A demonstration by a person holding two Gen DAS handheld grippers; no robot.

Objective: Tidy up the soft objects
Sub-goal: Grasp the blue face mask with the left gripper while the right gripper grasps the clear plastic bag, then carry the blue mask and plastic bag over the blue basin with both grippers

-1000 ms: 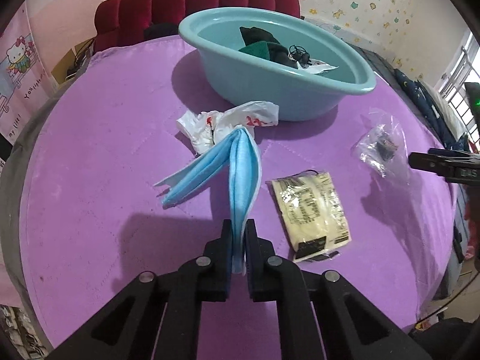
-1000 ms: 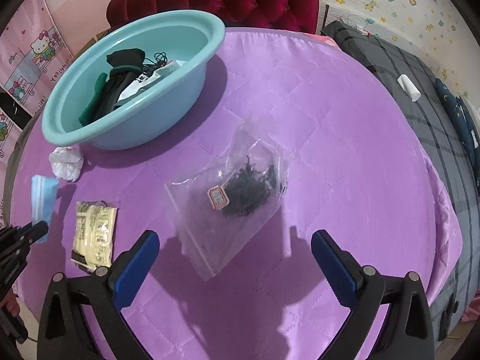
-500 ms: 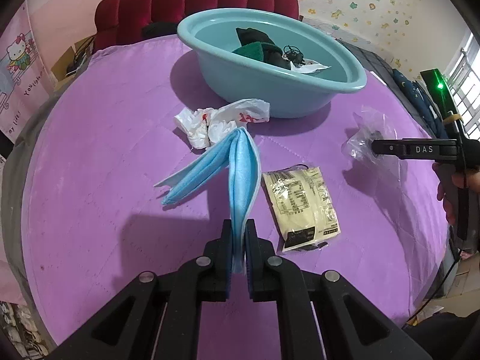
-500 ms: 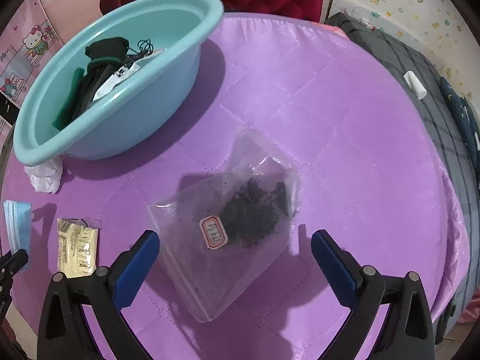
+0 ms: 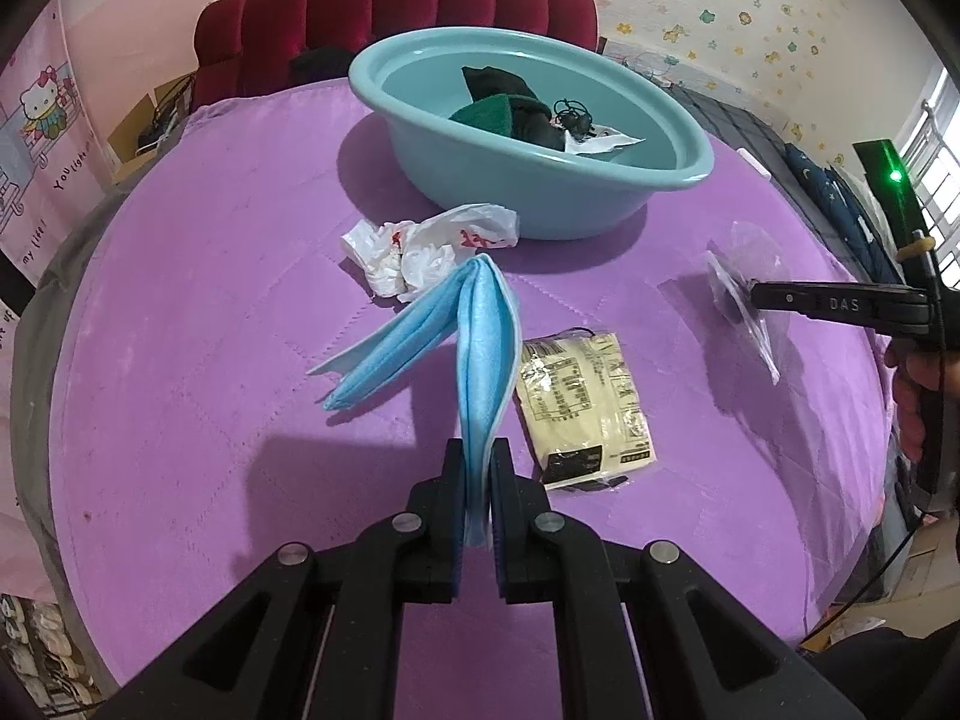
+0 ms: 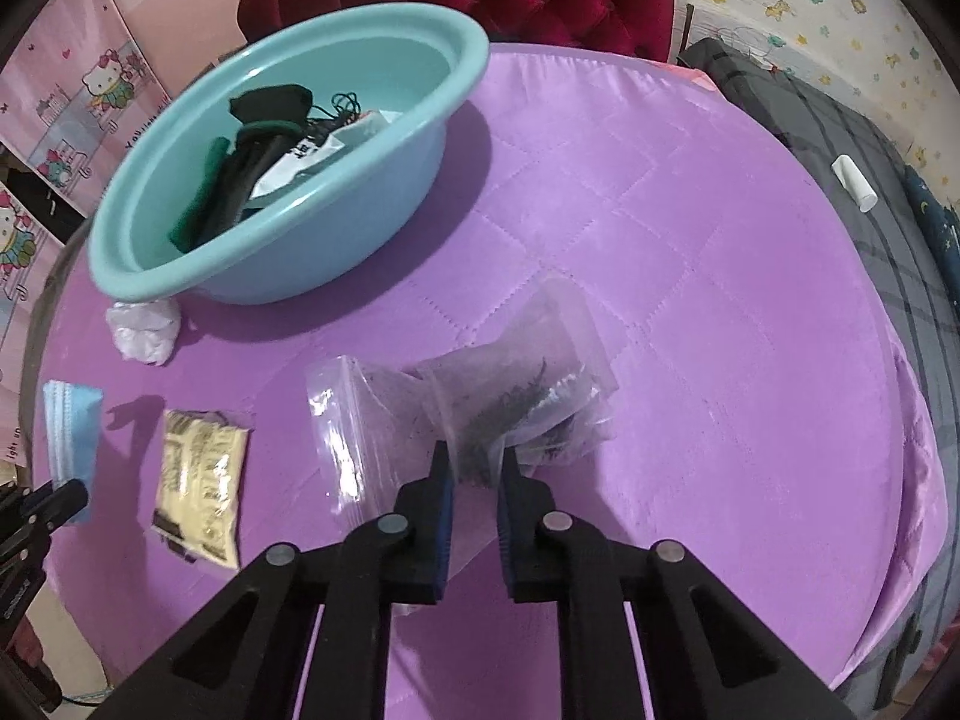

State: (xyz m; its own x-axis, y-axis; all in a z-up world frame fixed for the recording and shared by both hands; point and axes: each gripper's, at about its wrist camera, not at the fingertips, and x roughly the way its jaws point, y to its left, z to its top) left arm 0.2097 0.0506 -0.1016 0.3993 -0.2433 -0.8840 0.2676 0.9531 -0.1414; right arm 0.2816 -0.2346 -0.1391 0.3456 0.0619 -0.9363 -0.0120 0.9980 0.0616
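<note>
Two grippers clamped: left gripper (image 5: 478, 468) pinches blue mask (image 5: 480, 348) over purple bed (image 5: 180, 300); wrapper (image 5: 432, 246), yellow packet (image 5: 582, 402) beside it; basin (image 5: 540, 204) behind; right gripper (image 6: 474, 468) grips clear bag (image 6: 480, 402).

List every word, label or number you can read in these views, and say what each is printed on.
"DAS": on the side of the right gripper, in the left wrist view.
"You light up" and "my life!": on the pink cartoon-cat poster, partly cut off.
Yellow packet: dense black print, too small to read.
White plastic bag: red marks, unreadable.
White slip in the basin: dark print, blurred.
</note>
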